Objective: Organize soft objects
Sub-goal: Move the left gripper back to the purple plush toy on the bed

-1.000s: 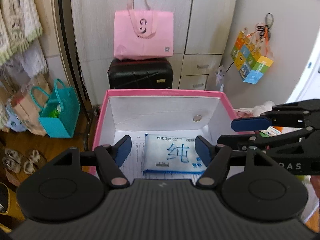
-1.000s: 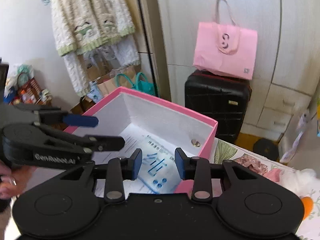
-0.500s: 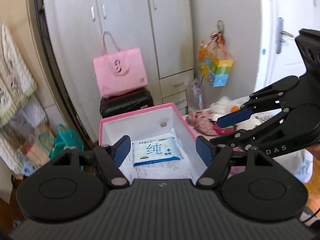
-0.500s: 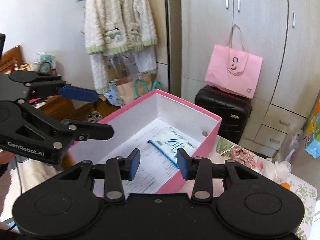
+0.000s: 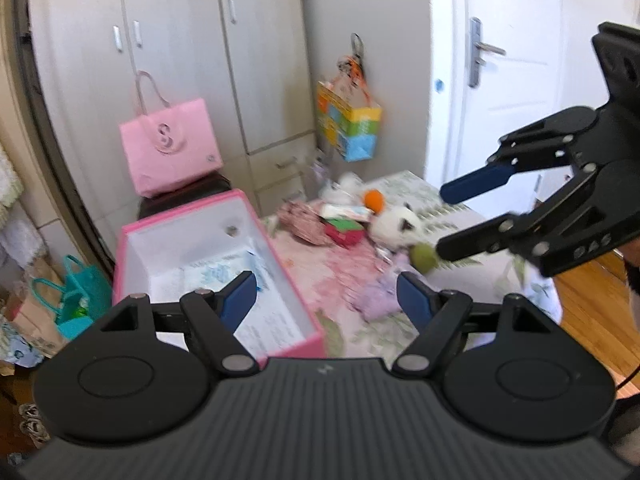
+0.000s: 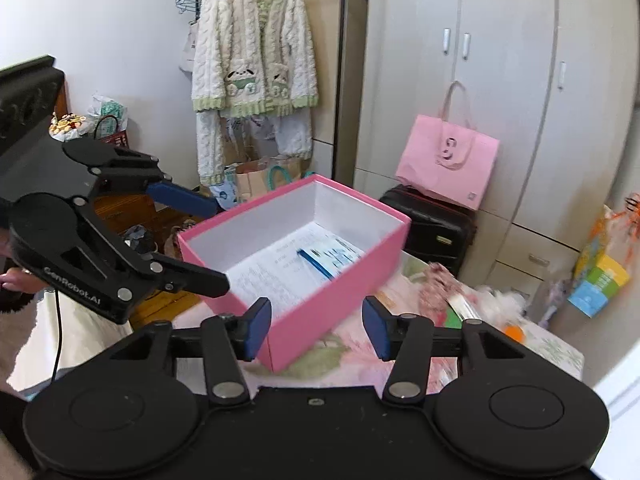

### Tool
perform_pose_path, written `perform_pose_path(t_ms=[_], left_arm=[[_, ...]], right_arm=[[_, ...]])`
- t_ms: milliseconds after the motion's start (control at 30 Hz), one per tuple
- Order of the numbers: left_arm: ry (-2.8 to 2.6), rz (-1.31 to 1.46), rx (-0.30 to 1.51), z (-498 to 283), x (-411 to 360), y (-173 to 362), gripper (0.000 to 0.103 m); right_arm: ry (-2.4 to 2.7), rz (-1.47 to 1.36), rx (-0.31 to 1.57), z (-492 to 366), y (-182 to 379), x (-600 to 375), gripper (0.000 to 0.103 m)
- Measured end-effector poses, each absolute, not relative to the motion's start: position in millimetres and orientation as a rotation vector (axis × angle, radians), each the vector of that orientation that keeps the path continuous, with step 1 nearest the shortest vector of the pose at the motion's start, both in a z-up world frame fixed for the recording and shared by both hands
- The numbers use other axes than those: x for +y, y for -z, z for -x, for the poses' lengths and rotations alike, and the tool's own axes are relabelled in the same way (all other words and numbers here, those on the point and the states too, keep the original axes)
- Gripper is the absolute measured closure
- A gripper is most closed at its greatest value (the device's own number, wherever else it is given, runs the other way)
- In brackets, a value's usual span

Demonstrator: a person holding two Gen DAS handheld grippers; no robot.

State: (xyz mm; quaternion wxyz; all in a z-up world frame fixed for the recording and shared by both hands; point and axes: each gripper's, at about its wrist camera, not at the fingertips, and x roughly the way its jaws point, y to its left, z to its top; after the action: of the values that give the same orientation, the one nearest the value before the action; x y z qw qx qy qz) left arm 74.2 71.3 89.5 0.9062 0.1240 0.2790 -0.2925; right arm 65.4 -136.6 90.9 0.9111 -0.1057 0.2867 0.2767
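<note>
- The left gripper [image 5: 326,298] hangs in the air with its jaws spread wide and nothing between them, above the near edge of the table [image 5: 472,276], between the pink box [image 5: 296,322] and the loose pile. I judge it is free to reach for the next soft thing.
- The right gripper [image 6: 316,326] is also wide apart and empty, poised over the near right corner of the pink box; in the left wrist view it reaches out above the right side of the table, over the toys.
- The pink box sits open at the left end of the table, its lid off, so things can be dropped straight in. A wet-wipe pack [image 6: 330,256] lies flat on printed paper [image 6: 272,276] lining the box floor, toward the far end.
- The soft things left to sort lie in a heap at the far right part of the table: a white plush toy [image 5: 394,222], a green ball [image 5: 424,258] touching it, an orange ball [image 5: 374,199], patterned cloth [image 5: 302,222] and a lilac cloth [image 5: 378,298] nearer the front edge. Motion blur hides their finer detail.
- The table wears a floral cover.
- Around it: grey wardrobes, a pink tote bag [image 6: 448,160] on a black suitcase [image 6: 432,224], a cream cardigan [image 6: 254,40] on a hanger, a white door [image 5: 516,80] and wooden flooring.
</note>
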Motion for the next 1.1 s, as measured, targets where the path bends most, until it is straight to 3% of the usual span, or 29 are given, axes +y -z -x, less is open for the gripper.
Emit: perform_pose_path(t_ms=[300, 633, 967, 1100], left_arm=[[0.701, -0.258, 0.679, -64, 31, -52, 0.023], [0.788, -0.254, 0.771, -88, -24, -3, 0.016], [0.563, -0.235, 0.619, -118, -58, 37, 0.011], [0.546, -0.178, 0.671, -141, -63, 51, 0.011]], right_arm=[[-0.526, 0.203, 0.636, -29, -56, -188, 0.043], [-0.538, 0.226, 0.698, -49, 17, -213, 0.041], [-0.548, 0.2, 0.634, -91, 88, -216, 0.041], [-0.549, 0.217, 0.614, -106, 102, -206, 0.041]])
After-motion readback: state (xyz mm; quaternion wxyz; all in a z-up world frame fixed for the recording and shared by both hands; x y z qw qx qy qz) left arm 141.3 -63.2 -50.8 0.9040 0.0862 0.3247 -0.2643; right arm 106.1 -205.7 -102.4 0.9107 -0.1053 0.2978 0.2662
